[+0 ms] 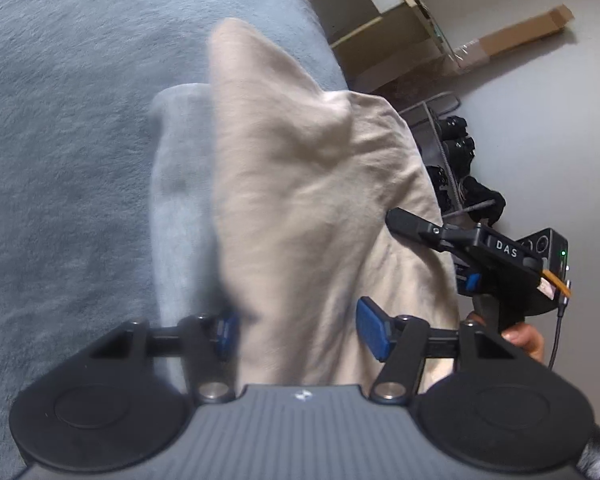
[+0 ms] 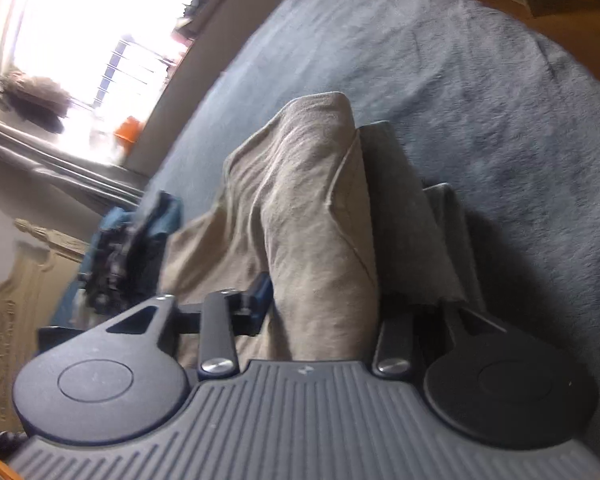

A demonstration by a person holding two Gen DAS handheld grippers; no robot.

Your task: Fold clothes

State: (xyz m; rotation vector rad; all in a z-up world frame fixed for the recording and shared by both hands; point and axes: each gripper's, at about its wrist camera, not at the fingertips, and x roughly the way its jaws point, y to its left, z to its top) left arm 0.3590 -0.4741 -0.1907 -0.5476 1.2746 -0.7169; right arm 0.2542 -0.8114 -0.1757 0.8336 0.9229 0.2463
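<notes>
In the left wrist view, the left gripper (image 1: 296, 332) fills the bottom of the frame with its blue pads spread wide; a fold of the beige cloth (image 1: 300, 184) runs up between them from the lower middle to a blurred peak in the upper middle, touching the left pad and clear of the right one, so the jaws are not pinching it. The cloth lies over a blue-grey blanket (image 1: 68, 128) that covers the whole left half of the frame. At the right edge, mid-height, the right gripper (image 1: 400, 220) reaches in with one black finger against the edge of the cloth, and a bit of the person's hand (image 1: 524, 338) shows under its handle. A shelf unit (image 1: 380, 12) and a long cardboard box (image 1: 524, 34) sit in the upper right. In the right wrist view, the right gripper (image 2: 324, 312) fills the bottom, and the beige cloth (image 2: 312, 216) rises from between its fingers to a rounded ridge at centre; the cloth hides the right finger, so I cannot tell whether the jaws are closed on it, though they seem spread. The blanket (image 2: 480, 92) fills the right and top. A bright window (image 2: 80, 40) glares at the upper left, and a dark blue heap (image 2: 132, 252) lies at the left.
</notes>
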